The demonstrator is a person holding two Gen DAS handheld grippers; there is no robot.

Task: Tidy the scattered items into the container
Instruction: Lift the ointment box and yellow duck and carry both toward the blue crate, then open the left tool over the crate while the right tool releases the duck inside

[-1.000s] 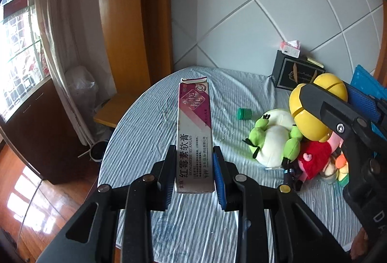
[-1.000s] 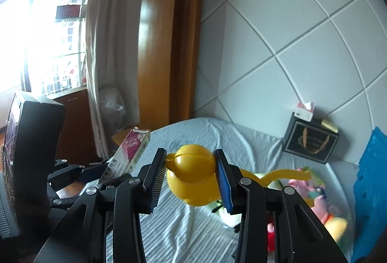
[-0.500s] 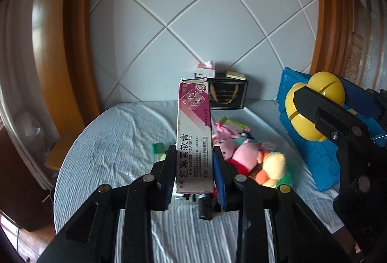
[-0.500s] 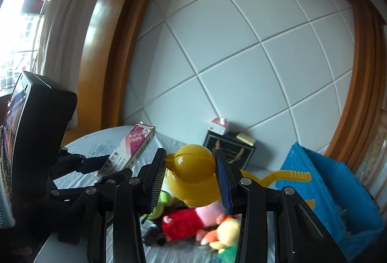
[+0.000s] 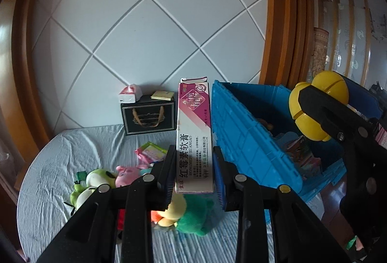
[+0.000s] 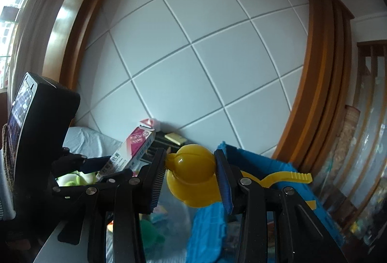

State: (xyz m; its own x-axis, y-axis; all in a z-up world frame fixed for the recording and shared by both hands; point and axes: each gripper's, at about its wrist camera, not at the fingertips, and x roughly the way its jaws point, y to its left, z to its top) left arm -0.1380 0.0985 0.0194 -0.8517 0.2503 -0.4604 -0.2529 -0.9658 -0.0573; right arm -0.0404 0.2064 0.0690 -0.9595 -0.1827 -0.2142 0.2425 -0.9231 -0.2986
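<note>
My left gripper is shut on a tall pink-and-white ointment box and holds it upright above the table. My right gripper is shut on a yellow duck-shaped plastic toy with a long yellow handle; it also shows in the left wrist view, above the blue crate. The blue plastic crate stands open at the right of the table, with some items inside. The ointment box shows in the right wrist view to the left.
Several plush toys lie on the striped tablecloth: a green frog, a pink pig, a green one. A pink packet lies behind them. A black gift box stands against the tiled wall.
Both grippers have swung right with their loads. The view turned from the table's left side to the blue crate, and the duck toy now hangs over the crate.
</note>
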